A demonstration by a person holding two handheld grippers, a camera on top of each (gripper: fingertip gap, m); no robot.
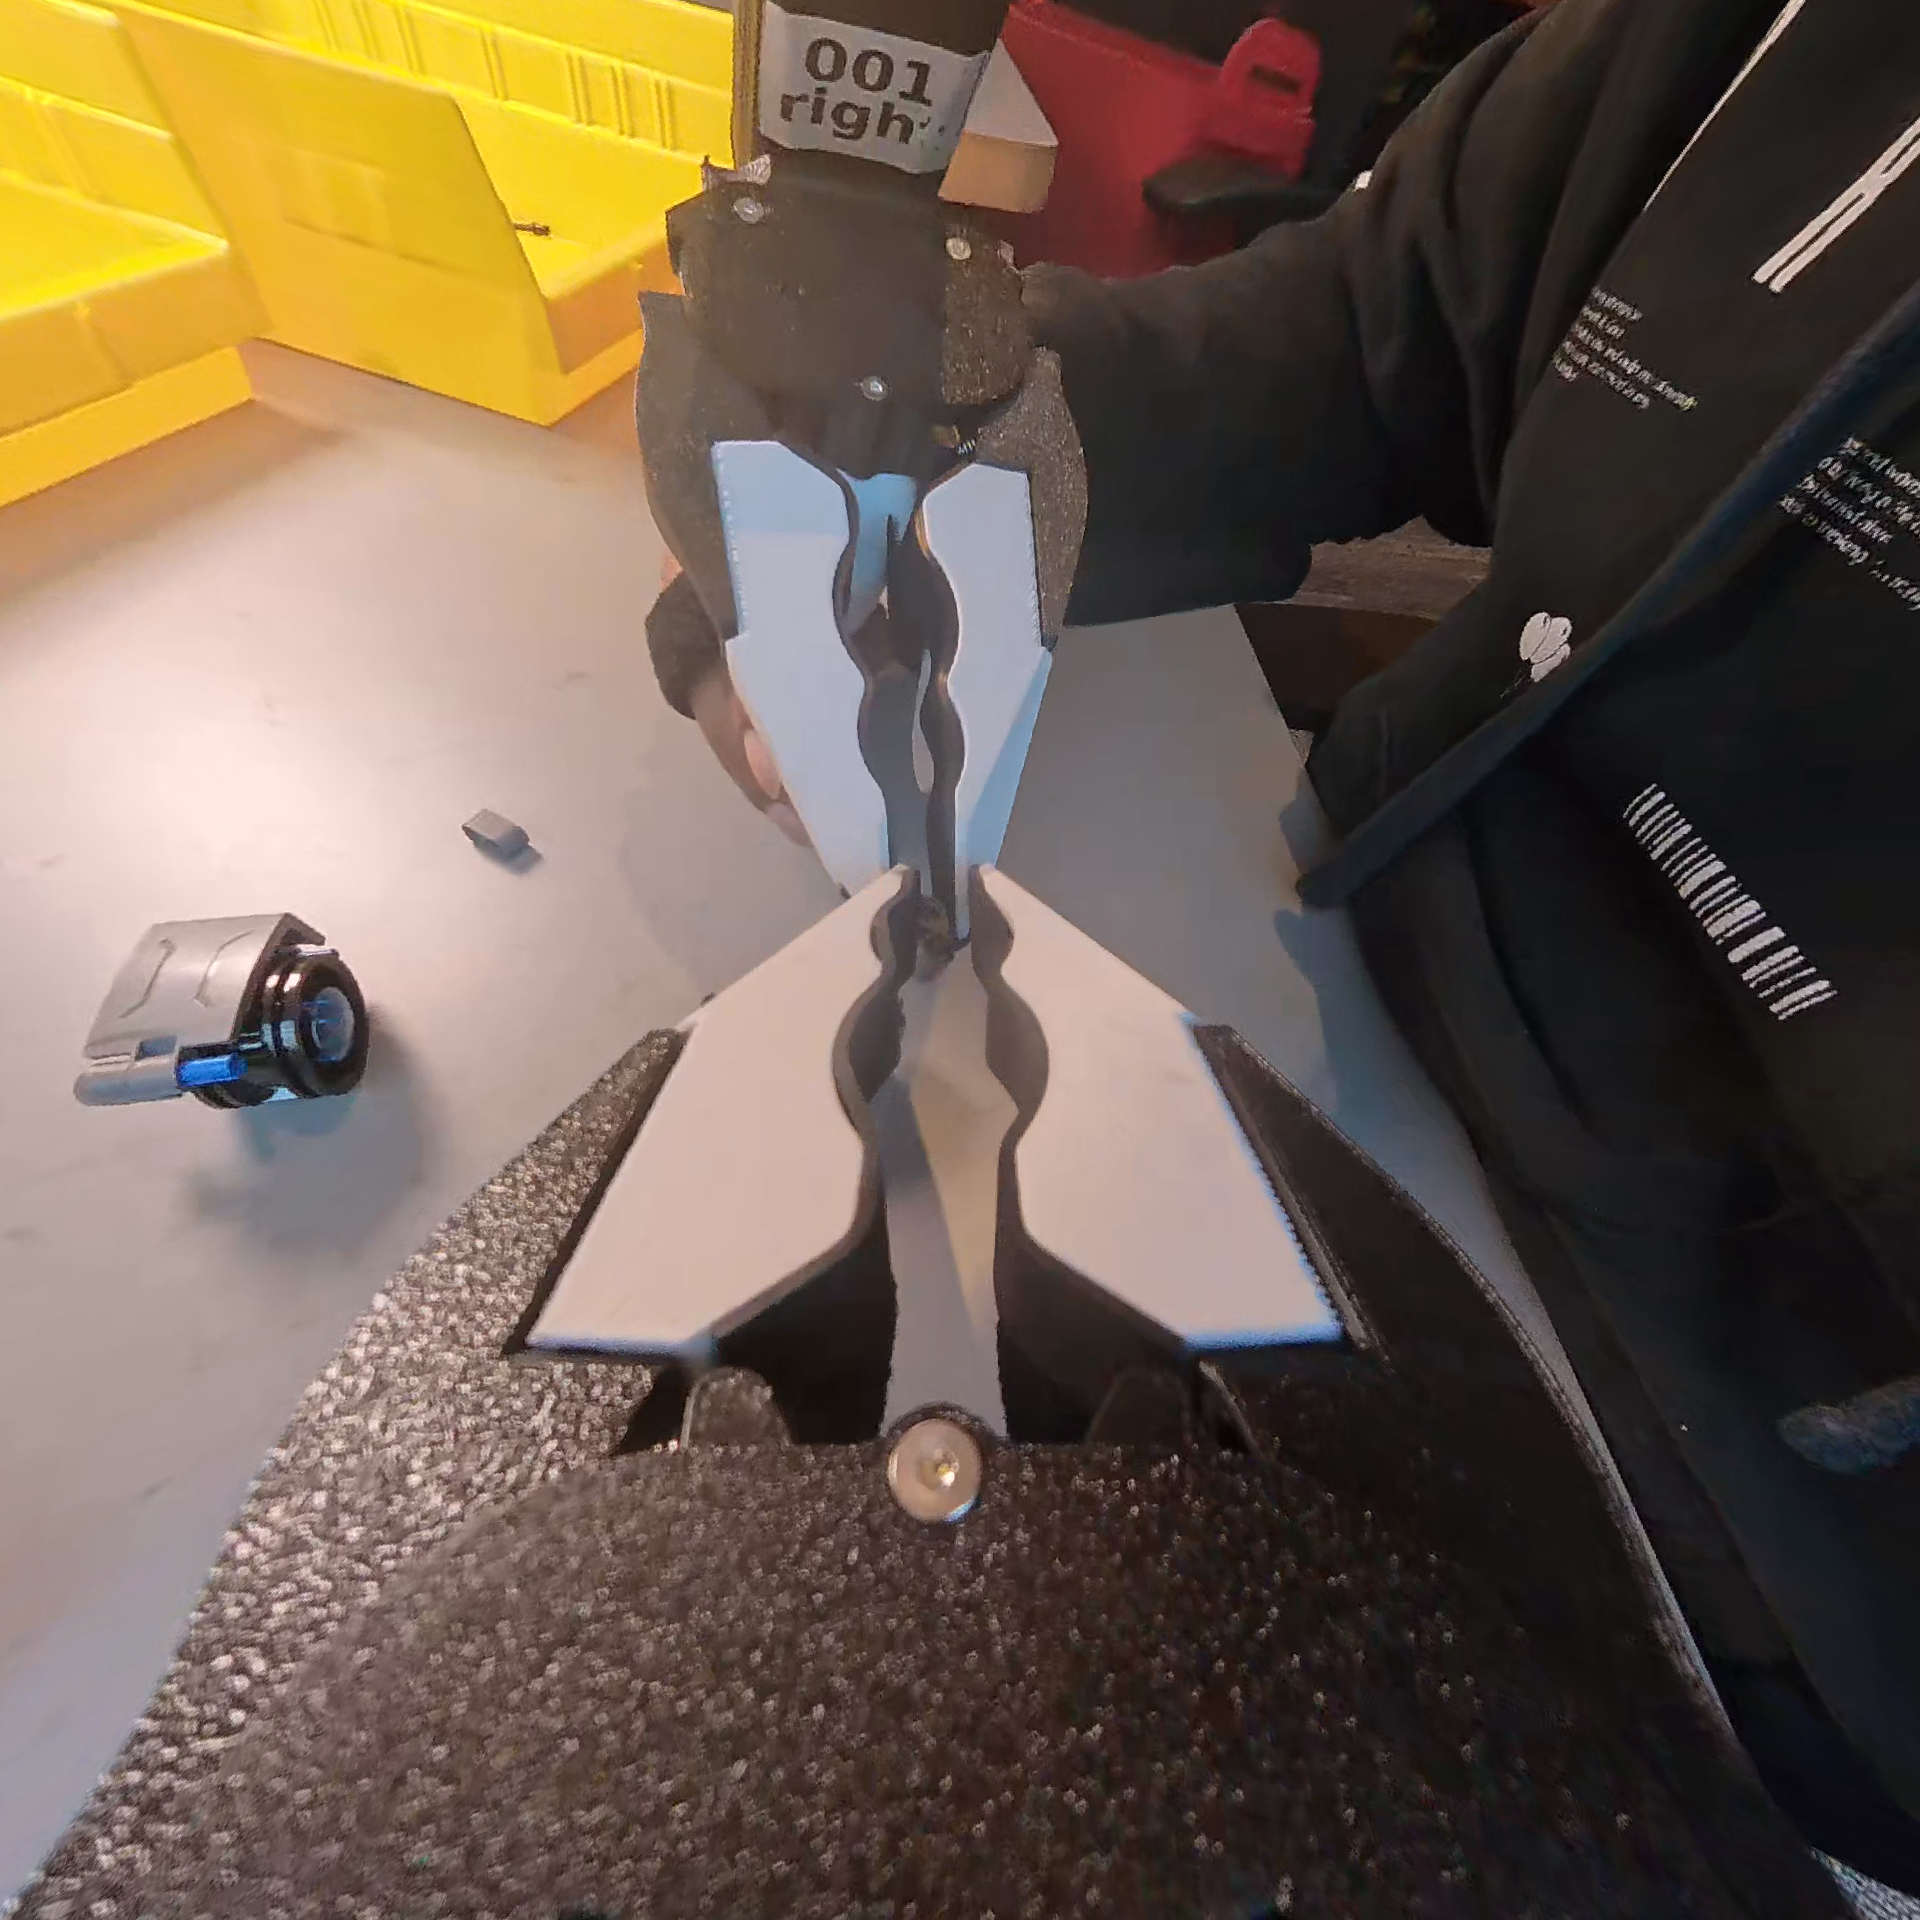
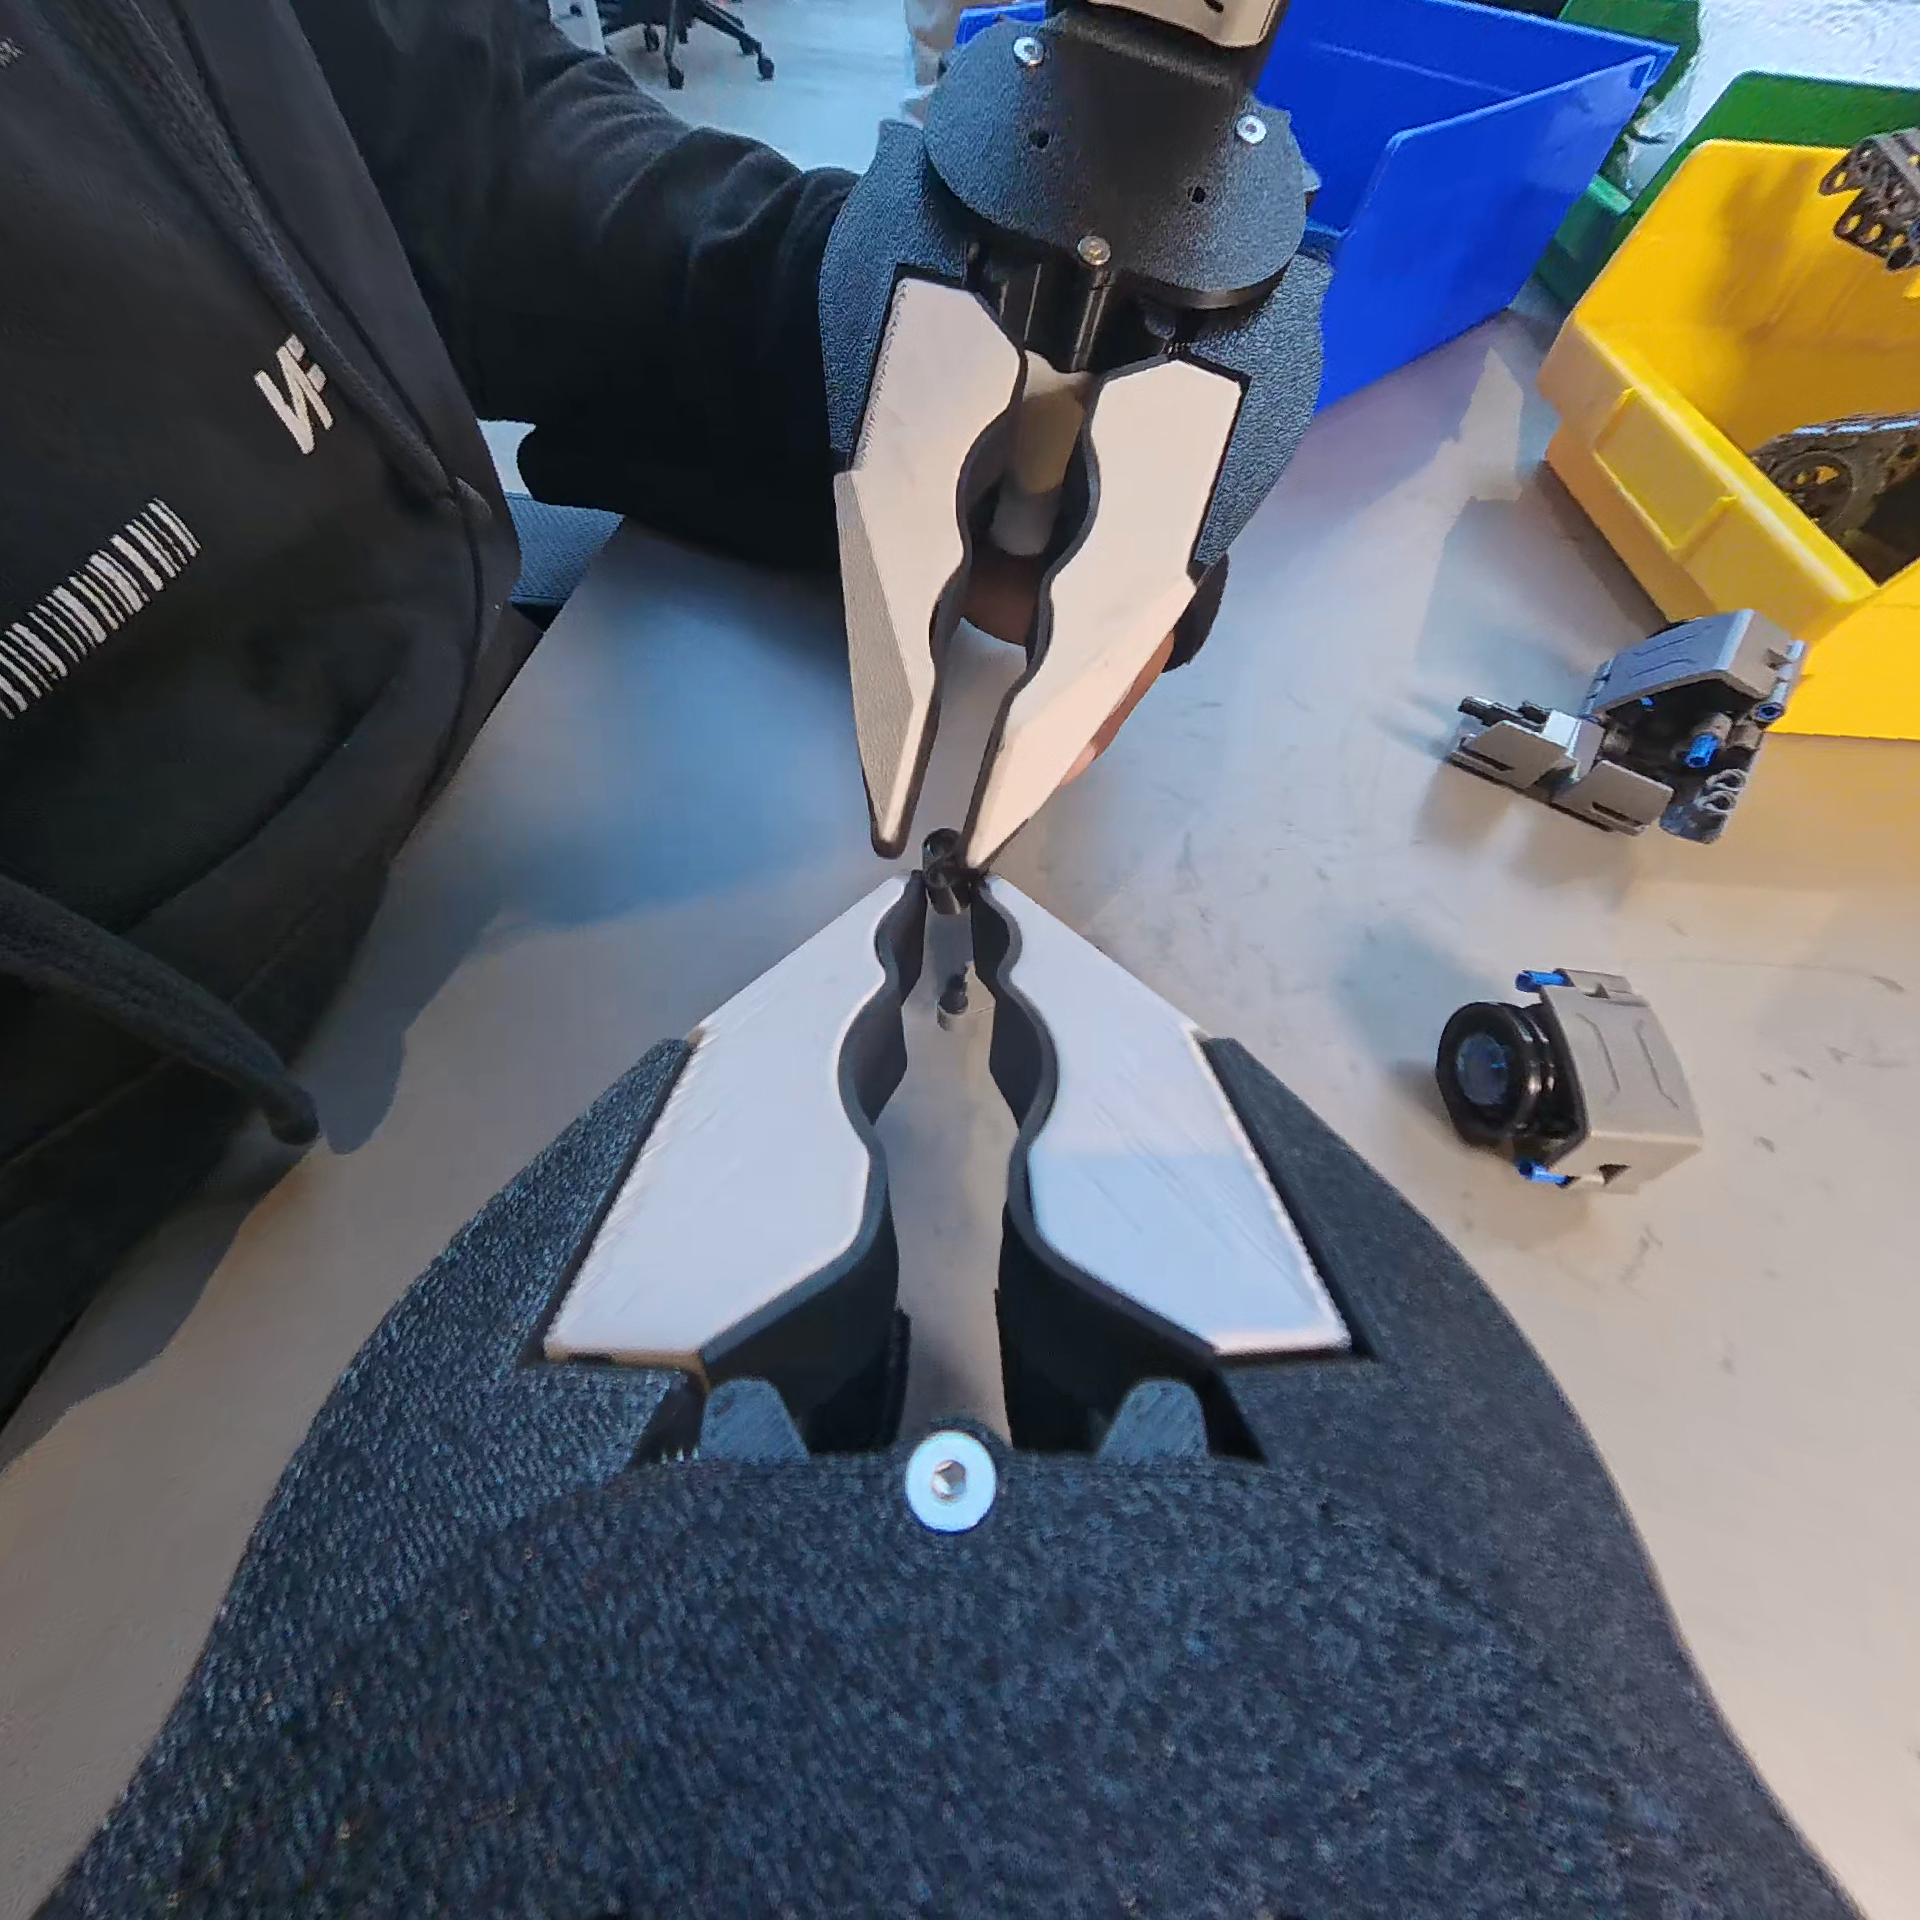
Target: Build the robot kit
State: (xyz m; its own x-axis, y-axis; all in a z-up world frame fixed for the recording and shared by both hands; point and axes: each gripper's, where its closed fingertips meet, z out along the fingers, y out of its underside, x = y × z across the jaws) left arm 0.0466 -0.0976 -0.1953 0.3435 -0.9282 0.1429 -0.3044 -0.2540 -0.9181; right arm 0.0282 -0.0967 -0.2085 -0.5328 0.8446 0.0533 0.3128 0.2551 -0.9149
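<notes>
**Both wrist views, near to far.** Nearest me, the left gripper (image 1: 938, 902) and the right gripper (image 2: 943, 902) meet tip to tip above the grey table (image 1: 312, 675). Each is clenched almost fully, with a small black piece (image 2: 943, 878) pinched between the two sets of fingertips. I judge that both grasp it, one from each end, though the piece is too small for me to tell its shape. It is held clear of the tabletop.

On the table beside the grippers lies a grey-and-black wheel unit (image 1: 223, 1023) with blue pins. A small dark grey part (image 1: 497, 834) sits near it. Farther off rests a larger grey block assembly (image 2: 1631, 727), just in front of a yellow bin (image 2: 1662, 457) that holds dark parts. A blue bin (image 2: 1455, 156) stands behind. The person's black hooded top (image 1: 1558, 520) fills one side of each view.
</notes>
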